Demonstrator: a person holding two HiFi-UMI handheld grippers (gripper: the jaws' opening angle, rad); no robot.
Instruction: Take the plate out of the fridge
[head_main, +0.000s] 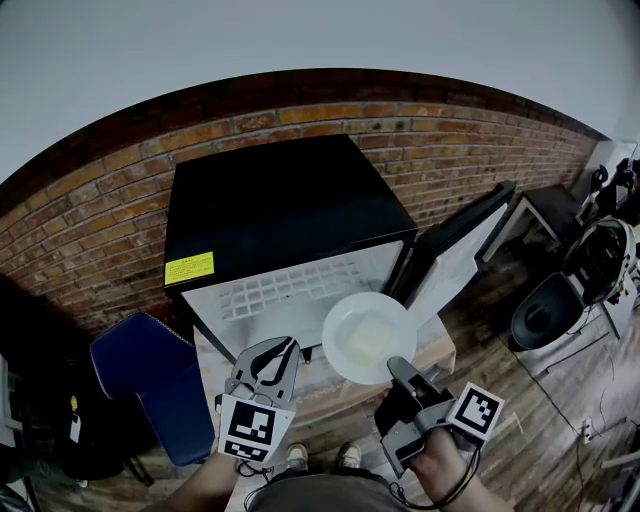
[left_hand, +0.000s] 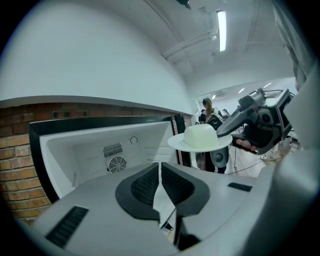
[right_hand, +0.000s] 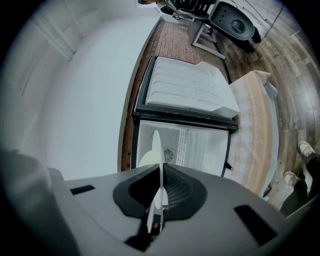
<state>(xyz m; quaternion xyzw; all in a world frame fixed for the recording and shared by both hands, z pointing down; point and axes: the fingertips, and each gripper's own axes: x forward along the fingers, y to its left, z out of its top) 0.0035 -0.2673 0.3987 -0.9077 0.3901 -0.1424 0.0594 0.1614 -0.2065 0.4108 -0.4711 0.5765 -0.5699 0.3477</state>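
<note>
The white plate (head_main: 368, 338) hangs in the air in front of the open black fridge (head_main: 270, 200), outside its white interior (head_main: 290, 290). My right gripper (head_main: 398, 366) is shut on the plate's near rim. A pale domed lump (left_hand: 201, 136) sits on the plate (left_hand: 177, 143). The right gripper view shows the plate (right_hand: 156, 150) edge-on between the pads, with the fridge's inside beyond it. To the left of the plate, my left gripper (head_main: 287, 350) is shut, holds nothing and does not touch it. In the left gripper view its pads (left_hand: 145, 182) meet in front of the fridge's interior.
The fridge door (head_main: 460, 250) stands open to the right. A table with a pale cloth (head_main: 440, 352) lies under the plate. A blue chair (head_main: 150, 375) is at the left and a black chair (head_main: 545, 310) at the right. A person (left_hand: 209, 112) stands far behind.
</note>
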